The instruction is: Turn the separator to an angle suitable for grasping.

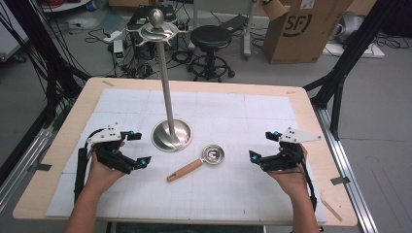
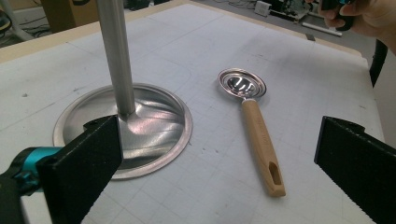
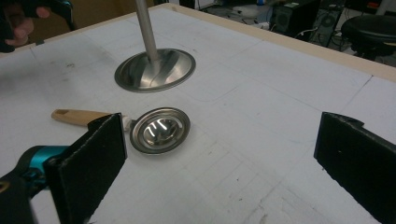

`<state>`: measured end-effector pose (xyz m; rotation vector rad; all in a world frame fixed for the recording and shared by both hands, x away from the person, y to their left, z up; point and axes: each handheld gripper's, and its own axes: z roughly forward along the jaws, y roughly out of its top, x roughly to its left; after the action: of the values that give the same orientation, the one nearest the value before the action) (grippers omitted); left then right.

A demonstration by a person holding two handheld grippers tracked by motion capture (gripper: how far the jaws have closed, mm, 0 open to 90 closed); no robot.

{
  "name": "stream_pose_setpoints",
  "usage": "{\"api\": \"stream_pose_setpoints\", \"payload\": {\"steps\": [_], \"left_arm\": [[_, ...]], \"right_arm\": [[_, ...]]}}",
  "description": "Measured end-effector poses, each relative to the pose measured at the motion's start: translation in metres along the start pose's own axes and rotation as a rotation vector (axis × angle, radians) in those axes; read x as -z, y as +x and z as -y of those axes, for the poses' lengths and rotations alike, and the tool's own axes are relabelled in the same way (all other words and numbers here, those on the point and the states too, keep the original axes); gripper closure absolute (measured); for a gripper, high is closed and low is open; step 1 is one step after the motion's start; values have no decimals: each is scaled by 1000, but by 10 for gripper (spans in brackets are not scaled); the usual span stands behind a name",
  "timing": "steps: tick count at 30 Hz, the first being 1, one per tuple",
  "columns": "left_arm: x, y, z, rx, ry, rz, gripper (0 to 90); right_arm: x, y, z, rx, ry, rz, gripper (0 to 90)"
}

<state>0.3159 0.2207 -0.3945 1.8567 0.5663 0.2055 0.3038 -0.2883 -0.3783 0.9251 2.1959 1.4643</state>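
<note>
the left gripper (image 1: 137,148) rests at the table's left side with its jaws spread wide apart, nothing between them and nothing touched. the right gripper (image 1: 265,146) rests at the right side, its jaws just as wide, also empty.

the scoop (image 1: 197,163), a small metal bowl on a wooden handle, lies flat on the white mat (image 1: 272,111) between the two grippers, apart from both. from the left gripper it sits at about three o'clock, its handle end nearer that gripper; from the right gripper it sits at about nine o'clock, with the bowl end nearer.

in the left gripper view the scoop (image 2: 254,123) lies ahead between the jaws, bowl farthest away. in the right gripper view the scoop (image 3: 140,127) sits just beyond the left jaw, which hides part of the handle.

the metal stand (image 1: 170,131) rises at twelve o'clock from the scoop, its round base just beside the bowl, not touching.
</note>
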Motion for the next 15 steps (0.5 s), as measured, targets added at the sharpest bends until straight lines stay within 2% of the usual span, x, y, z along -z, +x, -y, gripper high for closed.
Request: {"api": "stream_pose_setpoints", "payload": {"steps": [5,7,11,12,15], "left_arm": [[-3,-1,2,4,28,8,17],[-5,-4,1,-18,34,6,17],[-4,-8,-1,-29,27,12,17],[-4,-7,-1,-25,21,16,17],[-4,-3,-2,-2,12,13,17]], "right_arm": [[-1,-1,0,-2,24,1,14],[-2,-2,0,5,25,6,14],[-3,3,1,18,59,22,14],[-2,4,1,27,66,28,14],[-1,1,0,9,42,22,14]]}}
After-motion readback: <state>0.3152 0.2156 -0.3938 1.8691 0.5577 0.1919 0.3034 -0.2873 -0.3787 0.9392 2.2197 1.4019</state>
